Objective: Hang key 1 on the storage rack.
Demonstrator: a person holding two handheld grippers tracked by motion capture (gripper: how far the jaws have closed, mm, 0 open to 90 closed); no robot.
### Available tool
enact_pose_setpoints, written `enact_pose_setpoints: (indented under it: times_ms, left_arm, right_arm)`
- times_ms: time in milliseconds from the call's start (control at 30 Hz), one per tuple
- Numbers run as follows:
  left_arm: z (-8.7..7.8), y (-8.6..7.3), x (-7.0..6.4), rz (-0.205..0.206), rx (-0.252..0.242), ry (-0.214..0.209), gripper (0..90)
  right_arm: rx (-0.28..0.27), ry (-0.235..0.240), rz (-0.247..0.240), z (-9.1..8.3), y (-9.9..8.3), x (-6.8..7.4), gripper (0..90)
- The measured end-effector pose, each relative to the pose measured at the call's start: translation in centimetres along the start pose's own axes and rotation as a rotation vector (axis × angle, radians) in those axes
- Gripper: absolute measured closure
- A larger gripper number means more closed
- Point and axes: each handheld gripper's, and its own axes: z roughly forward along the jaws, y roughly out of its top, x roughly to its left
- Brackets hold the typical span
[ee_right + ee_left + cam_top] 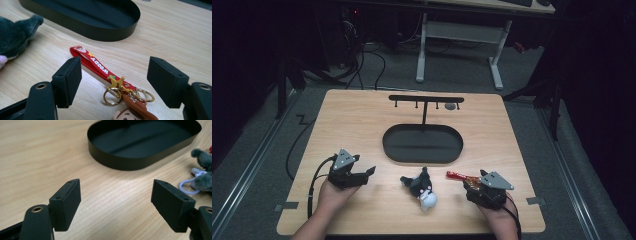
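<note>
Grippers, two, both spread: right gripper (113, 82) over one keychain (107, 75), left gripper (116, 205) empty.

Black grippers (371, 171), blocky screw-holed jaws, grey three-cornered plates, trailing black cables.

Black oval tray (422, 159) mid-table – T-shaped hook rack (426, 99) behind it; white-legged desk (459, 32) in bkgd.

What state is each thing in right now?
Left gripper: open, empty, over bare table.
Right gripper: open, fingers either side of the keychain.
Keychain: flat on the table, not gripped.
Plush: lying on the table, untouched.
Tray: empty.
Rack: upright, most hooks bare.
</note>
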Motion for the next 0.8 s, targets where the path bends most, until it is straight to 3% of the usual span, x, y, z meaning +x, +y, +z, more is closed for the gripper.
enact_pose_setpoints:
  times_ms: [167,633,800]
  left_arm:
    - [0.2,0.0,-0.4,0.009,0.008,-0.024,25.3]
    - [0.8,-0.1,-0.7,0.017,0.040,-0.052,25.2]
    - [0.5,-0.1,-0.8,0.018,0.020,-0.052,25.2]
  right_arm:
    - [-0.003,-0.004,0.030,0.0,-0.2,-0.6,28.3]
    - [-0.007,-0.006,0.055,-0.2,-0.5,-1.4,28.9]
    - [-0.005,-0.006,0.062,-0.1,-0.5,-1.5,29.0]
